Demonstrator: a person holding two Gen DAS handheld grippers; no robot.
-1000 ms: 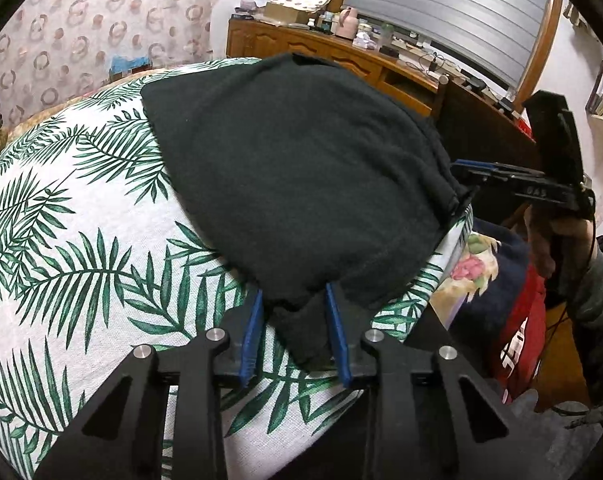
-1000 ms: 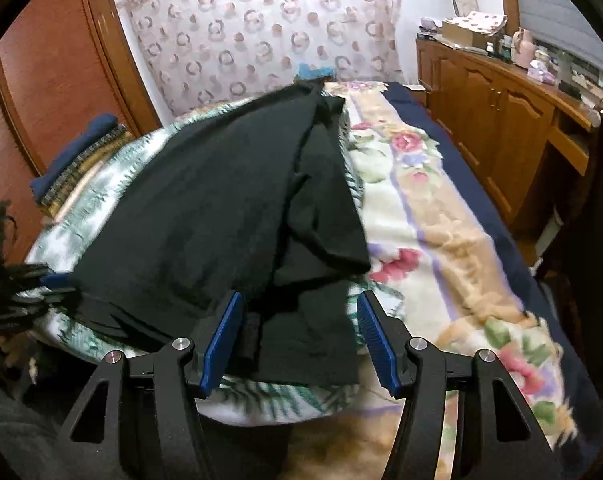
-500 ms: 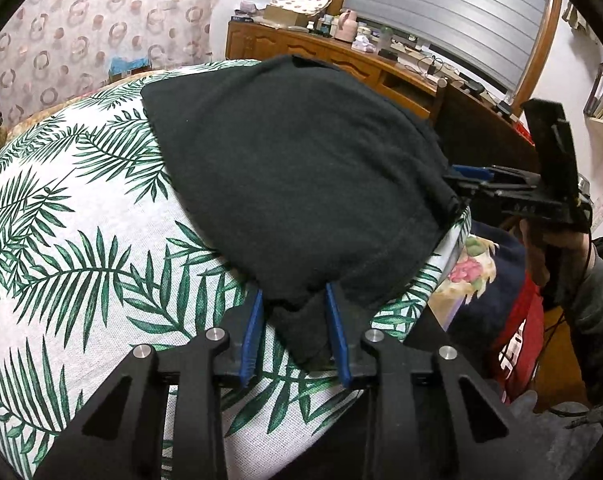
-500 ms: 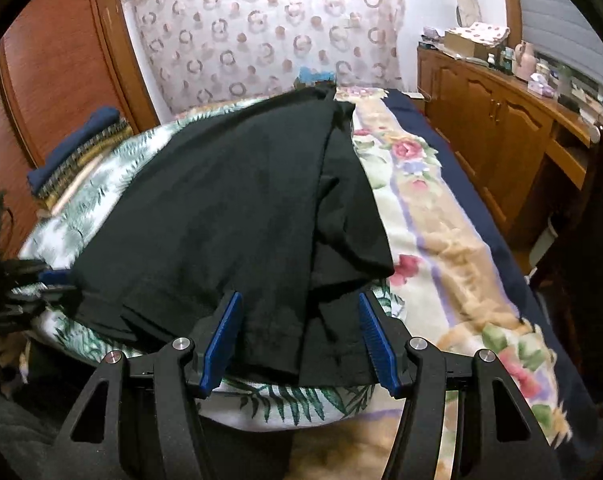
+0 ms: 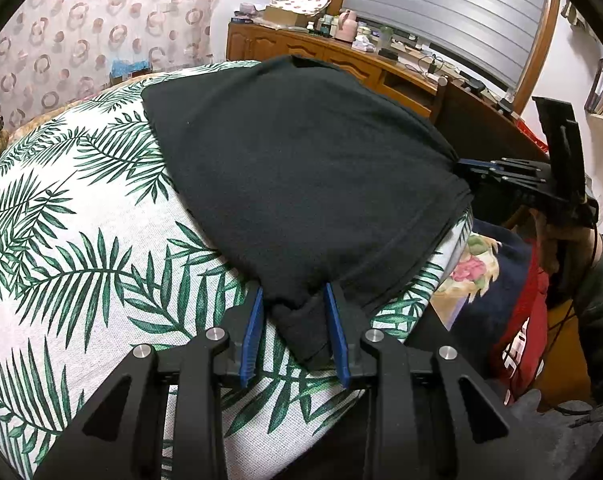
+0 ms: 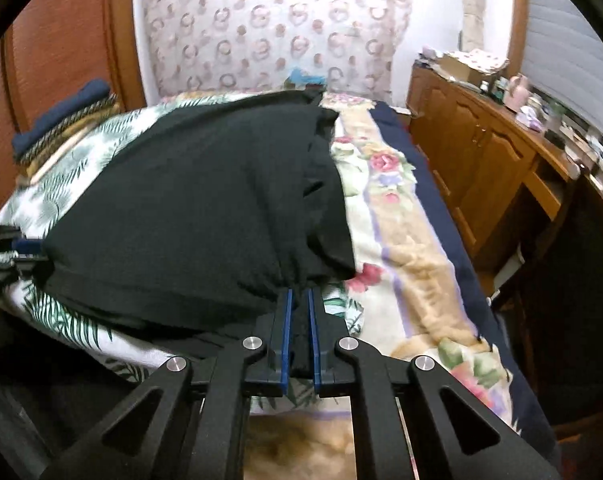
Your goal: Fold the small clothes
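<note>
A black garment lies spread on the palm-leaf cloth over the bed. My left gripper is shut on its near corner, which bunches between the blue pads. My right gripper is shut on the hem of the black garment at the other near corner, and it shows at the right of the left wrist view. The garment's right side lies folded over in the right wrist view, and the left gripper shows at the left edge.
A floral blanket covers the bed to the right of the garment. A wooden sideboard with clutter stands along the right wall. Folded clothes are stacked by the headboard. A red and navy cloth hangs off the bed edge.
My right gripper has closed from wide open onto the garment's hem and pulled it taut. My left gripper has stayed shut on its corner.
</note>
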